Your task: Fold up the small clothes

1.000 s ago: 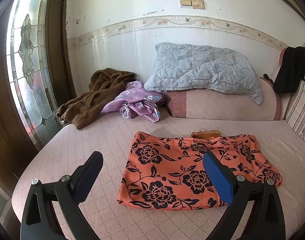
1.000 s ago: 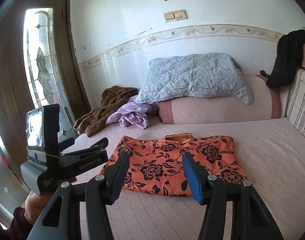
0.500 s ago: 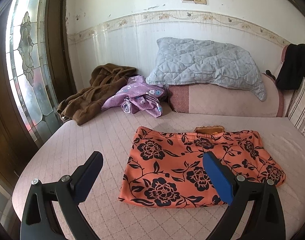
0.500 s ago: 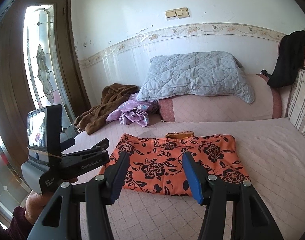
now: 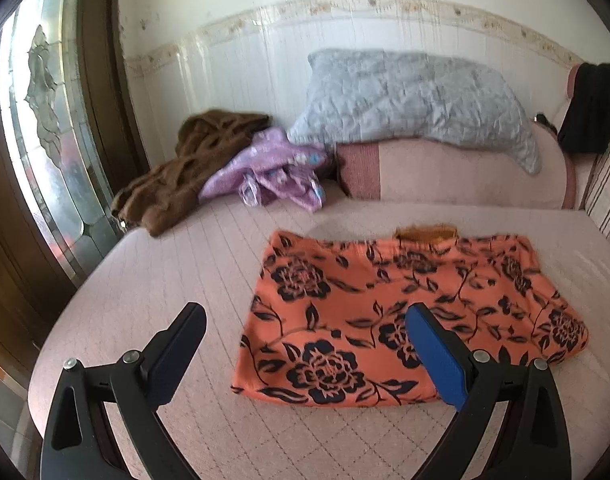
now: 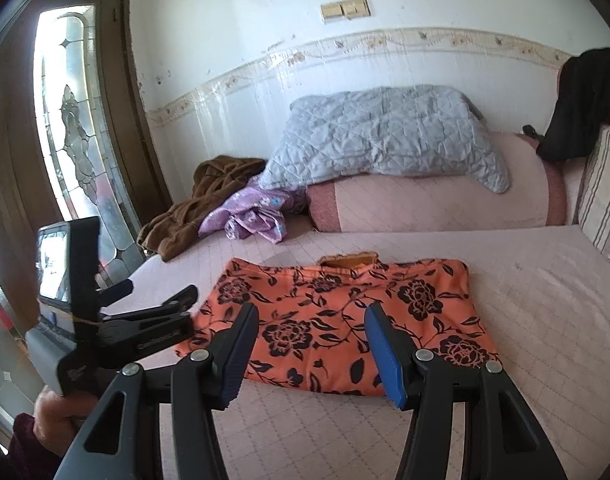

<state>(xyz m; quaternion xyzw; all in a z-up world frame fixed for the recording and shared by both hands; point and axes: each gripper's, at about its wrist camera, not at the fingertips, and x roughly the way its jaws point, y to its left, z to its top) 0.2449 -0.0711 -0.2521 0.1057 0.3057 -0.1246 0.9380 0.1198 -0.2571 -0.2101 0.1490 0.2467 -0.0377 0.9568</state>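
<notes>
The folded orange black-flowered cloth (image 5: 405,312) lies flat on the pink quilted bed (image 5: 153,280), beyond both grippers' wide-spread, empty fingers (image 6: 241,344).

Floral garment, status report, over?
Left hand-held gripper open, empty. Right hand-held gripper open, empty. Floral garment flat on bed, untouched. Nothing in the way.

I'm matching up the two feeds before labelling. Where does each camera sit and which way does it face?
Left wrist: on the left gripper, angled down across the bed at the orange floral garment; open fingers show.
Right wrist: on the right gripper, same direction; open fingers, the left gripper and hand show.
Shared: garment, grey pillow, brown and purple clothes.
</notes>
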